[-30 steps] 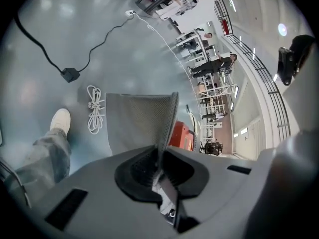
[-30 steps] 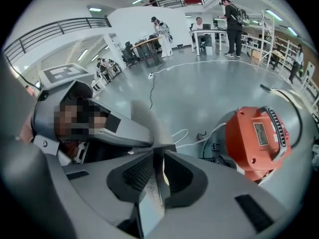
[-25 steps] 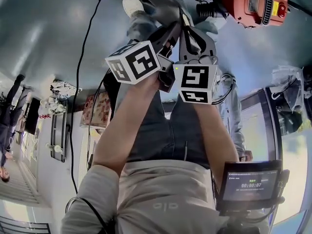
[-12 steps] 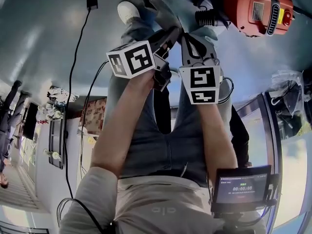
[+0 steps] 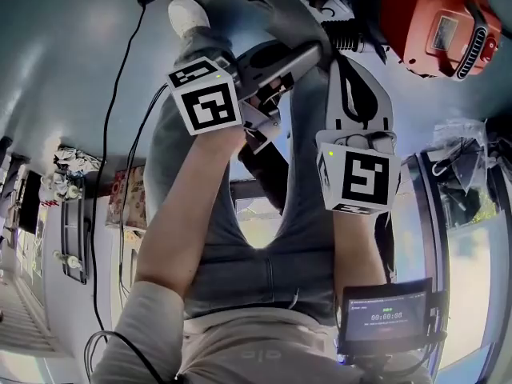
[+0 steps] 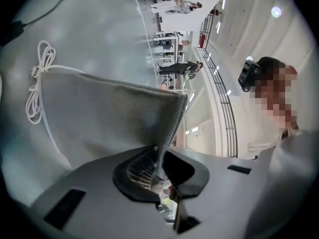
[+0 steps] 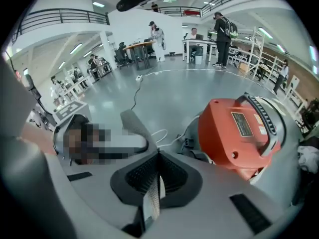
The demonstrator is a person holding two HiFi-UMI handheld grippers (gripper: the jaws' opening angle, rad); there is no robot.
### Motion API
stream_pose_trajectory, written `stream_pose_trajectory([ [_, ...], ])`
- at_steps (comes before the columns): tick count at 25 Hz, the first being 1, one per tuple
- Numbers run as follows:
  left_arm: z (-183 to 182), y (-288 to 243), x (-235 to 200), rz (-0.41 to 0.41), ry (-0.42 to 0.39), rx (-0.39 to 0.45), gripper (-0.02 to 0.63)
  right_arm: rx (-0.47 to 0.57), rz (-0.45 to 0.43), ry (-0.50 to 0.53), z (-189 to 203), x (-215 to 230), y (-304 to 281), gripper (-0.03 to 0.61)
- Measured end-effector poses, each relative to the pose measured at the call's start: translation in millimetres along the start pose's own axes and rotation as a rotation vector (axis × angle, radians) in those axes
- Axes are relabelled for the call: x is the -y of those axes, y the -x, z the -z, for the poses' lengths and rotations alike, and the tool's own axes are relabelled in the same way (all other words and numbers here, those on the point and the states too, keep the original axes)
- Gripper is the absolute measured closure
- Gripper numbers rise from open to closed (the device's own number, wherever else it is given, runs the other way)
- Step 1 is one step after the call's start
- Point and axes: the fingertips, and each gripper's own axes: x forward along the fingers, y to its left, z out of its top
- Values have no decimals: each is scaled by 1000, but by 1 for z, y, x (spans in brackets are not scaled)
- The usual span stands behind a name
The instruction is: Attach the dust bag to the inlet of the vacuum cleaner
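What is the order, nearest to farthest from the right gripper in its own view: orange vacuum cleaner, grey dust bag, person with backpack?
From the right gripper:
1. The grey dust bag, pinched in its jaws, centre.
2. The orange vacuum cleaner, just beyond, to the right.
3. The person with backpack, far back, upper right.

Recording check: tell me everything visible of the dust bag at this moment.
The dust bag is soft, creased grey fabric with a mesh-like weave, and a white drawstring is looped at its far end. It is held spread out by two edges: the left gripper is shut on one fold, and the right gripper pinches another strip of it. The orange vacuum cleaner stands beyond the bag. No contact between the two shows.
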Motion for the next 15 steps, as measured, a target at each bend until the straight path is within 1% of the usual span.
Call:
stream_pose_trajectory([
  [2,4,-1,-3,12,67,3,588,-6,10,-21,5,4,0,563],
  [4,7,6,-11,-11,127,-16,588,12,13,-31,5,4,-5,563],
  [7,6,29,-21,-43,142,-42,588,42,35,-51,-1,7,-9,563],
  [9,6,42,-31,-83,130,-69,588,55,53,-87,-6,14,-8,563],
  [10,9,44,-38,-122,91,-103,588,69,56,-99,-9,17,-6,563],
  [12,18,32,-50,-192,-46,-186,587,83,52,-112,-12,21,-5,563],
  [13,21,18,-53,-202,-110,-213,586,83,48,-116,-13,22,-5,563],
  [14,23,4,-54,-199,-156,-224,583,80,41,-119,-13,22,-6,563],
  [15,24,-8,-53,-195,-190,-226,556,73,32,-123,-13,22,-7,563],
])
